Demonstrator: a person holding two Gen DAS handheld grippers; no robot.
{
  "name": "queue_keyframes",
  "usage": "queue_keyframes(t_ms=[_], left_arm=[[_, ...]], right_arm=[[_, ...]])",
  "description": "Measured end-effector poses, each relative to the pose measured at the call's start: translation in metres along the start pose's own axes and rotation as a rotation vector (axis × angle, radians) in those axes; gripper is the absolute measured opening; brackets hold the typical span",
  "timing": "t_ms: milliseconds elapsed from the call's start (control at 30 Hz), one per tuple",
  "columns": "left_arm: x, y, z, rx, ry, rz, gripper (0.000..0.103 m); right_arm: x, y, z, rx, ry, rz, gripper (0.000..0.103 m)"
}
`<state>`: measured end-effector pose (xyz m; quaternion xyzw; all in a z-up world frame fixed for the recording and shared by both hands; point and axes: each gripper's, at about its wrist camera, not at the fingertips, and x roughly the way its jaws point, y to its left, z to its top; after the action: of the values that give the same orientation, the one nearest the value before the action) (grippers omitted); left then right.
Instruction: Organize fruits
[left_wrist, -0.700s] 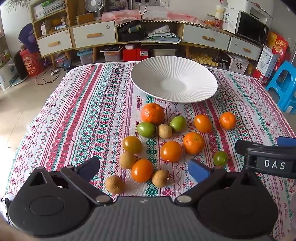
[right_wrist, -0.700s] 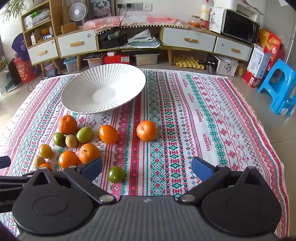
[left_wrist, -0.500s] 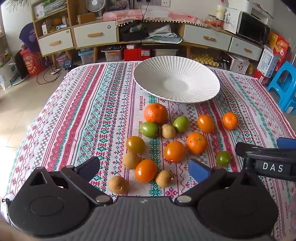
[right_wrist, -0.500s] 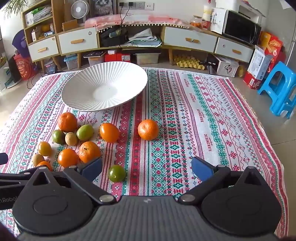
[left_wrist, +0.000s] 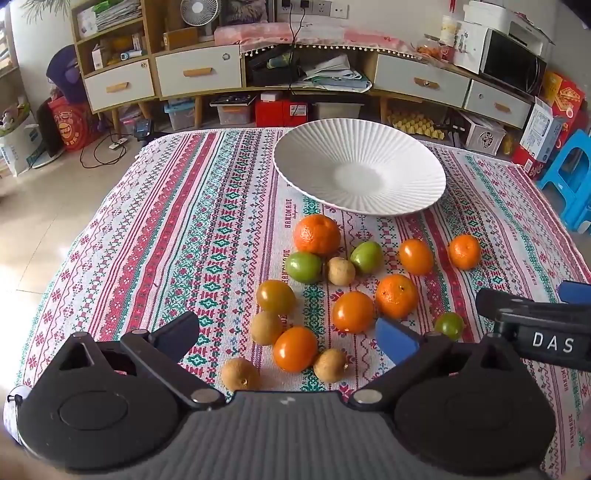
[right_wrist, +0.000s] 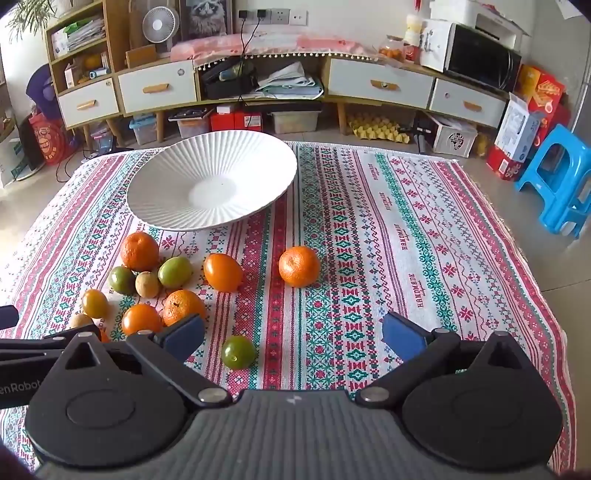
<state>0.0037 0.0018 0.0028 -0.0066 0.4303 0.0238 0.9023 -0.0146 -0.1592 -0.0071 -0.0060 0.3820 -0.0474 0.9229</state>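
Observation:
A white ribbed bowl (left_wrist: 360, 171) stands empty on the patterned cloth; it also shows in the right wrist view (right_wrist: 210, 184). Several oranges, green fruits and brown longans lie in a cluster in front of it, among them a big orange (left_wrist: 316, 235) and a smooth orange fruit (left_wrist: 295, 349). My left gripper (left_wrist: 288, 338) is open and empty, above the near fruits. My right gripper (right_wrist: 291, 338) is open and empty, with a small green fruit (right_wrist: 238, 352) just ahead of its left finger. A lone orange (right_wrist: 299, 266) lies farther ahead.
The striped cloth (right_wrist: 406, 240) covers the table out to its edges. A blue stool (right_wrist: 561, 181) stands at the right. Low cabinets with drawers (right_wrist: 159, 90) and boxes line the back wall. The right gripper's body (left_wrist: 535, 328) shows at the left view's right edge.
Both grippers have shifted slightly; the bowl and fruits sit a little to the right in the left view. No fruit has moved and both grippers stay open.

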Motion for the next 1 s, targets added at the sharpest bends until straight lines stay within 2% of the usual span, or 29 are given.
queue_keyframes(t_ms=[1000], left_arm=[[-0.005, 0.012, 0.007, -0.015, -0.014, 0.004, 0.101]], right_arm=[[0.003, 0.0, 0.004, 0.006, -0.004, -0.011, 0.103]])
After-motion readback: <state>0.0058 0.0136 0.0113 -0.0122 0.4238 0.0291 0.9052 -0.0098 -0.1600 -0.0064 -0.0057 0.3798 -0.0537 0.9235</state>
